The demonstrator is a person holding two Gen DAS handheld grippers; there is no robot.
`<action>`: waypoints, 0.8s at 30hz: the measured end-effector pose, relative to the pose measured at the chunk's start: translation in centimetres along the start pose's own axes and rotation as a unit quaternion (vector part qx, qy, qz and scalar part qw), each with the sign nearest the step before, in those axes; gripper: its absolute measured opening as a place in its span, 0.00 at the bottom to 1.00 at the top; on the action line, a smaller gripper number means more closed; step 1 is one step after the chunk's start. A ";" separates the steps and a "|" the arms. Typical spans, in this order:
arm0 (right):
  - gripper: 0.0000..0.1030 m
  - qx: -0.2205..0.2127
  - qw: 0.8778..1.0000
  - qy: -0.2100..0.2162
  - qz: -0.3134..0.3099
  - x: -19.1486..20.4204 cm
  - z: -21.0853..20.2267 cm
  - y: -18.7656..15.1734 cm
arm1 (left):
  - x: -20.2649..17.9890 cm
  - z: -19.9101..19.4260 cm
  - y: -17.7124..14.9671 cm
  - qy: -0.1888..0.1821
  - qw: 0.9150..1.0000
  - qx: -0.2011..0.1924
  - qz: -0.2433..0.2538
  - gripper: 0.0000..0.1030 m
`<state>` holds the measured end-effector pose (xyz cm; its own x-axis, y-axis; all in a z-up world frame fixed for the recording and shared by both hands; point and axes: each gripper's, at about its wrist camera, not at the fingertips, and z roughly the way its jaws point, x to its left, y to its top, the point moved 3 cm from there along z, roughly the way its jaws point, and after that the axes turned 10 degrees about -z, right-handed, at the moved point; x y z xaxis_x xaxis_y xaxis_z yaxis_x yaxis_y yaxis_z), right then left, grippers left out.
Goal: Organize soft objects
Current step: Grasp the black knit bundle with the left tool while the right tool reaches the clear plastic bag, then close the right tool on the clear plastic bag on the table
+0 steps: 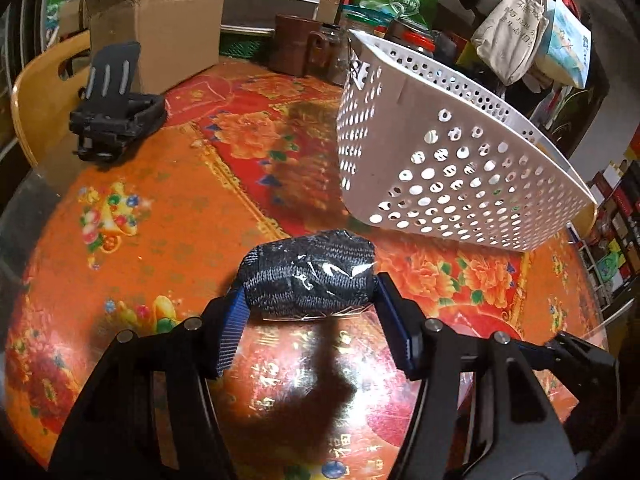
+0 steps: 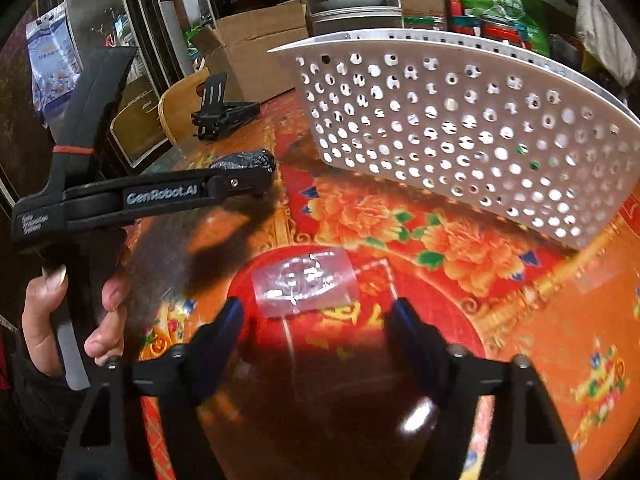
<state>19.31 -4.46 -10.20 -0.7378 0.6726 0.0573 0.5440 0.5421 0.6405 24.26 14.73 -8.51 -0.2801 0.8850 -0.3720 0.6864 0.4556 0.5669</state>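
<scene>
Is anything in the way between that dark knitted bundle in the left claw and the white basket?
Nothing visible. The left claw grips the wrapped knitted bundle, and only bare tablecloth lies between it and the white perforated basket, just ahead to the right. The bundle must clear the basket's near wall.

Worktop: round, covered in an orange-and-red floral cloth with gold Chinese characters under a glossy clear sheet.

Resting on it:
- white perforated plastic basket, right of centre
- black folding phone stand, near the left edge, well apart from the basket
- open cardboard box, at the far edge behind the stand
- brown mug and glass jars, at the far edge beside the basket's far corner
- clear plastic packet, flat on the red central medallion
</scene>
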 end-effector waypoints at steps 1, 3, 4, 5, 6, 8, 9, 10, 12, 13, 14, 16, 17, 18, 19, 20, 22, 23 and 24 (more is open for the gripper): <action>0.65 0.002 1.000 0.001 -0.001 -0.1 0.2 0.2 | 0.1 0.1 0.0 -0.004 1.000 0.003 -0.002 0.57; 0.64 0.003 1.000 0.004 -0.006 0.1 0.5 0.5 | 0.3 0.1 0.0 -0.012 1.000 0.006 -0.007 0.57; 0.63 0.005 1.000 0.006 -0.009 0.2 0.7 0.6 | 0.3 0.3 0.0 -0.013 1.000 0.005 -0.008 0.57; 0.61 0.007 1.000 0.006 -0.011 0.2 0.8 0.7 | 0.3 0.4 -0.1 -0.014 1.000 0.005 -0.009 0.57; 0.61 0.008 1.000 0.004 -0.014 0.4 1.0 0.9 | 0.3 0.6 -0.1 -0.016 1.000 0.007 -0.009 0.57; 0.57 0.008 1.000 0.001 -0.022 0.6 1.3 1.0 | 0.2 0.6 -0.2 -0.017 1.000 0.008 -0.010 0.57; 0.57 0.008 1.000 -0.001 -0.026 0.7 1.3 1.0 | 0.3 0.6 -0.2 -0.018 1.000 0.007 -0.011 0.57; 0.56 0.006 1.000 -0.004 -0.029 0.8 1.4 1.0 | 0.3 0.6 -0.2 -0.018 1.000 0.008 -0.011 0.57; 0.56 0.004 0.999 -0.012 -0.038 1.0 1.3 0.9 | 0.3 0.6 -0.2 -0.017 1.000 0.008 -0.010 0.57; 0.56 0.006 0.999 -0.018 -0.044 1.2 1.4 0.9 | 0.3 0.6 -0.2 -0.017 1.000 0.007 -0.010 0.57; 0.55 0.008 0.998 -0.023 -0.051 1.5 1.6 1.0 | 0.4 0.6 -0.2 -0.017 1.000 0.007 -0.009 0.57; 0.55 0.013 0.998 -0.032 -0.061 1.7 1.9 1.0 | 0.2 0.5 -0.3 -0.016 1.000 0.007 -0.007 0.57; 0.54 0.015 0.997 -0.036 -0.067 1.8 1.9 1.0 | 0.2 0.5 -0.3 -0.017 1.000 0.007 -0.006 0.57; 0.54 0.016 0.996 -0.040 -0.072 1.9 2.0 1.0 | 0.1 0.5 -0.3 -0.017 1.000 0.008 -0.005 0.57; 0.53 0.018 0.996 -0.044 -0.077 2.0 2.0 1.0 | 0.1 0.5 -0.3 -0.017 1.000 0.007 -0.005 0.57; 0.53 0.019 0.995 -0.046 -0.081 2.0 2.1 1.0 | 0.1 0.5 -0.3 -0.018 1.000 0.007 -0.005 0.57; 0.53 0.019 0.995 -0.047 -0.084 2.0 2.0 1.0 | 0.1 0.5 -0.3 -0.019 1.000 0.008 -0.007 0.57; 0.52 0.020 0.995 -0.047 -0.085 2.0 2.1 1.0 | 0.1 0.5 -0.3 -0.019 1.000 0.008 -0.007 0.57; 0.52 0.020 0.995 -0.049 -0.087 2.1 2.1 1.0 | 0.2 0.5 -0.3 -0.020 1.000 0.008 -0.007 0.57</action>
<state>19.18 -1.44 -11.01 -0.7802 0.6121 -0.1285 0.4284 0.6727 0.6033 24.35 14.66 -9.14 -0.2630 0.8739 -0.4088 0.6932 0.4659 0.5500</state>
